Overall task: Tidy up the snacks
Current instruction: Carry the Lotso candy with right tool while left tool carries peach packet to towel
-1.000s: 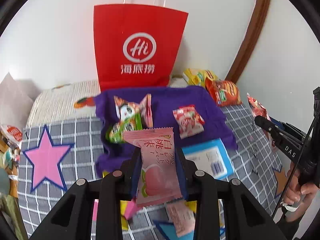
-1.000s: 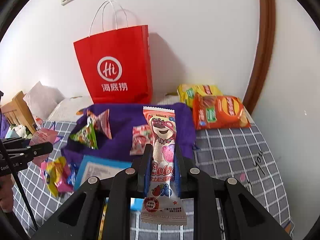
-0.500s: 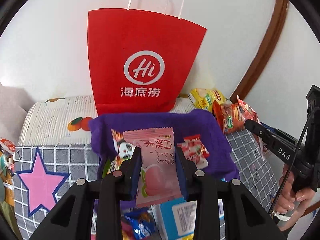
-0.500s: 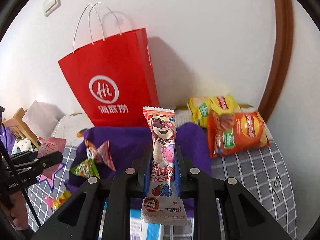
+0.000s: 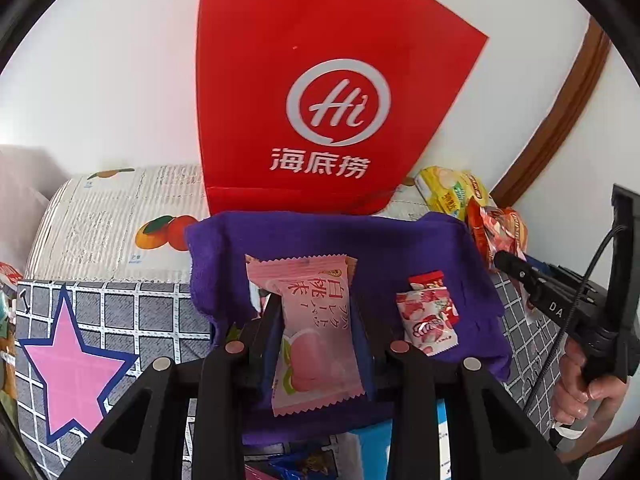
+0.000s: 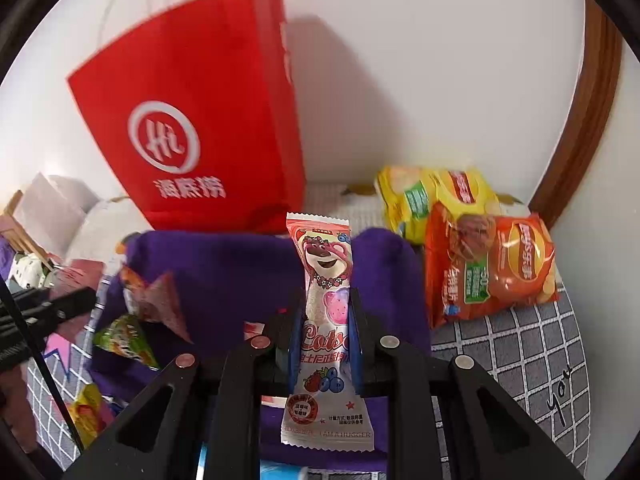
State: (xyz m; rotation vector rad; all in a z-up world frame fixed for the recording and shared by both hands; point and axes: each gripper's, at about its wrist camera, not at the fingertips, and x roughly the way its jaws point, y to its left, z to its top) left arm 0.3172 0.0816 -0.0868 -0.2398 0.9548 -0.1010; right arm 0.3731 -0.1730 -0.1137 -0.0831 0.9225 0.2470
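My left gripper [image 5: 316, 312] is shut on a pink peach snack packet [image 5: 312, 328], held over the purple cloth [image 5: 400, 244] on the bed. A small red and white candy packet [image 5: 426, 318] lies on that cloth to the right. My right gripper [image 6: 324, 312] is shut on a long pink bear snack bar [image 6: 326, 320], also above the purple cloth [image 6: 224, 272]. Two triangular snack packs, one reddish [image 6: 154, 300] and one green [image 6: 124, 338], rest on the cloth's left side. The right gripper's tool [image 5: 560, 308] and a hand [image 5: 580, 384] show at the left wrist view's right edge.
A red paper bag [image 5: 320, 100] [image 6: 200, 128] stands against the white wall behind the cloth. Yellow [image 6: 436, 196] and orange [image 6: 492, 264] chip bags lie at the back right. A grey checked bedspread with a pink star [image 5: 76, 360] spreads left. A blue box [image 5: 372, 448] lies below.
Both grippers have moved forward toward the red bag and purple cloth, which now fill more of each view. Each still holds its packet the same way.
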